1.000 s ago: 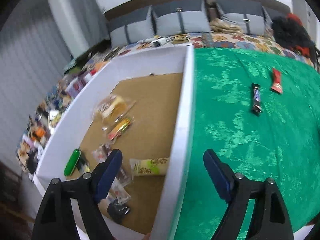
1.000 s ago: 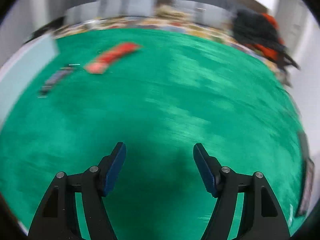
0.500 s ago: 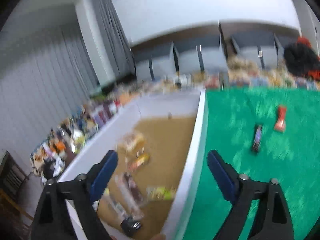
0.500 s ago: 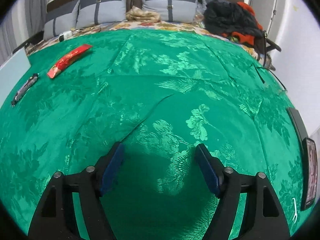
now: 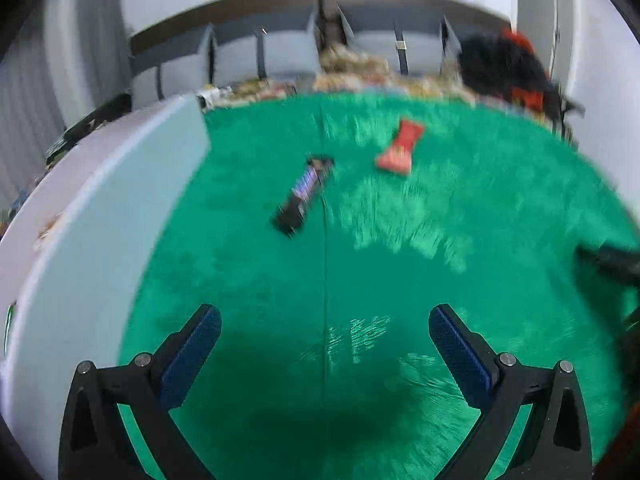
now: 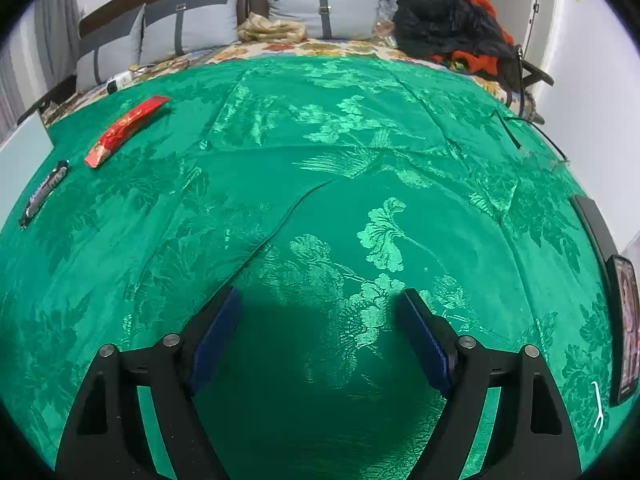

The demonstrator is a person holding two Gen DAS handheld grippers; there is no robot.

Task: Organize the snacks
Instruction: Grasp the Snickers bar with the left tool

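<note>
A dark chocolate bar (image 5: 304, 196) lies on the green cloth (image 5: 360, 280) ahead of my left gripper (image 5: 325, 332), whose jaws are opening with nothing between them. A red snack packet (image 5: 400, 148) lies just beyond the bar to its right. The white box (image 5: 100, 208) holding sorted snacks stands at the left edge. In the right wrist view the same red packet (image 6: 126, 130) and dark bar (image 6: 44, 192) lie far left. My right gripper (image 6: 320, 332) hovers over bare cloth, its jaws opening and empty.
Grey pillows (image 6: 192, 24) and a black and red heap of clothes (image 6: 452, 28) lie at the head of the bed. A phone (image 6: 626, 320) and a dark flat object (image 6: 592, 224) sit at the right edge. A cable (image 6: 516, 136) lies back right.
The left gripper swung right from over the white box to over the green cloth, and its jaws widened. The right gripper's jaws spread a little and its view steadied over the cloth.
</note>
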